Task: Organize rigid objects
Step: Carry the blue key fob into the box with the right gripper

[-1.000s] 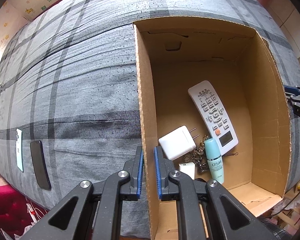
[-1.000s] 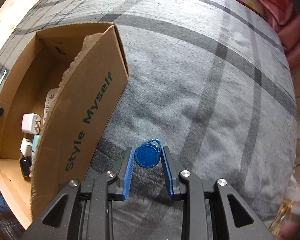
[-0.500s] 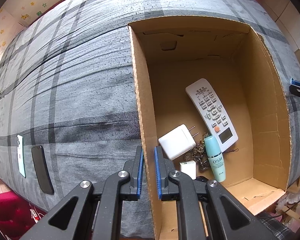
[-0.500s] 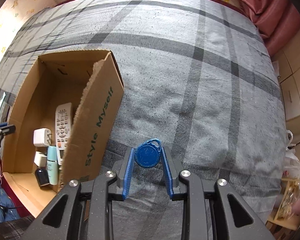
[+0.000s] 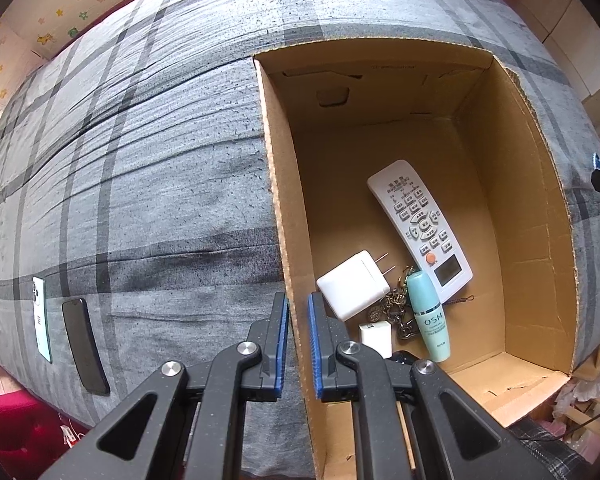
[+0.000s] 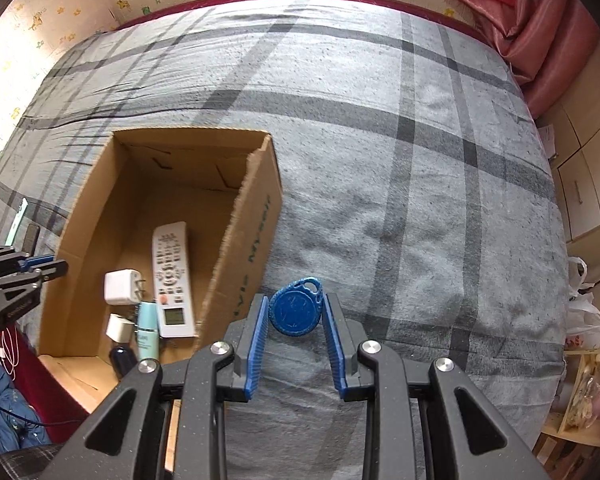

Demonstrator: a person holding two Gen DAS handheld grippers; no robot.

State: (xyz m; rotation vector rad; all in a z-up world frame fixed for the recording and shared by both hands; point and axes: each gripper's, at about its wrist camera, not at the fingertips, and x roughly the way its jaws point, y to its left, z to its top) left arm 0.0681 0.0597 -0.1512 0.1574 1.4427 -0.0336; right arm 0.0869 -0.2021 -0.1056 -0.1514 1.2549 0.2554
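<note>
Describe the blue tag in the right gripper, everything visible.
The blue key fob is a flat, teardrop-shaped disc, apparently hard plastic with a textured face, and has a small loop at its upper right end. It stands on edge, face toward the camera, pinched at its two sides between the blue pads of the right gripper. Nothing else touches it; it is held above the grey plaid bedcover, to the right of the cardboard box.
</note>
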